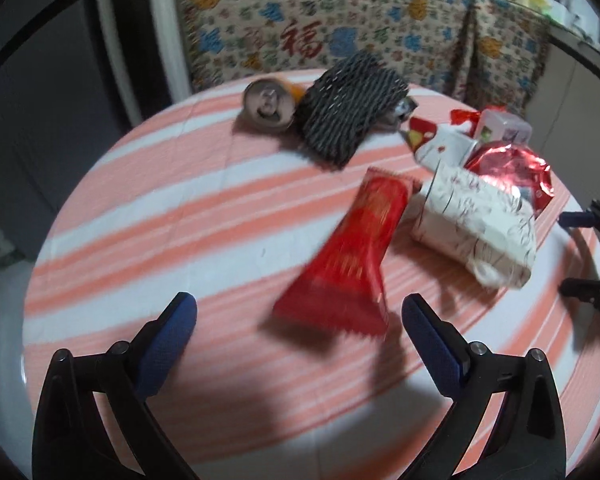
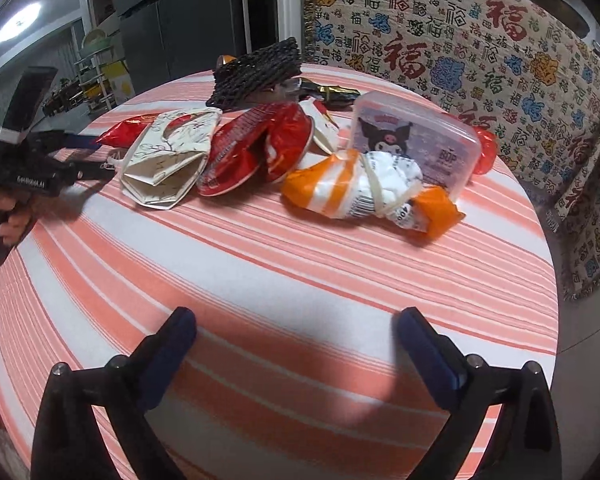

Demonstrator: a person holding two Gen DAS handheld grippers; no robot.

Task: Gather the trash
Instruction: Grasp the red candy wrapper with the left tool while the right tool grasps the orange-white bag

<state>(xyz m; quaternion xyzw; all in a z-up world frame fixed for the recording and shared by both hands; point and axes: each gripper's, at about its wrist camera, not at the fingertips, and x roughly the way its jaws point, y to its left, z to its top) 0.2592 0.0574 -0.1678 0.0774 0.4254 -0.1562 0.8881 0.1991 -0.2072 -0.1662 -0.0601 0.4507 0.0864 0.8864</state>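
Both tongs, left (image 1: 299,307) and right (image 2: 296,320), wide open, empty.

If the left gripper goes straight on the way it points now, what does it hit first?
Most likely the red snack wrapper, lying just ahead of the open left gripper; motion blur leaves the depth uncertain.

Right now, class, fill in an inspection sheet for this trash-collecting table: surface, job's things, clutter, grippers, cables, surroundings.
Surface: round table, striped orange-white cloth.
Job's things: drink can on its side, black foam netting, red wrapper, white patterned paper bag, red snack bag, orange-white wrapper, lidded plastic box.
Clutter: nothing seen beyond the trash.
Grippers: left gripper open, empty, near the red wrapper; right gripper open, empty.
Cables: nothing seen.
Surroundings: patterned throw, dark refrigerator.
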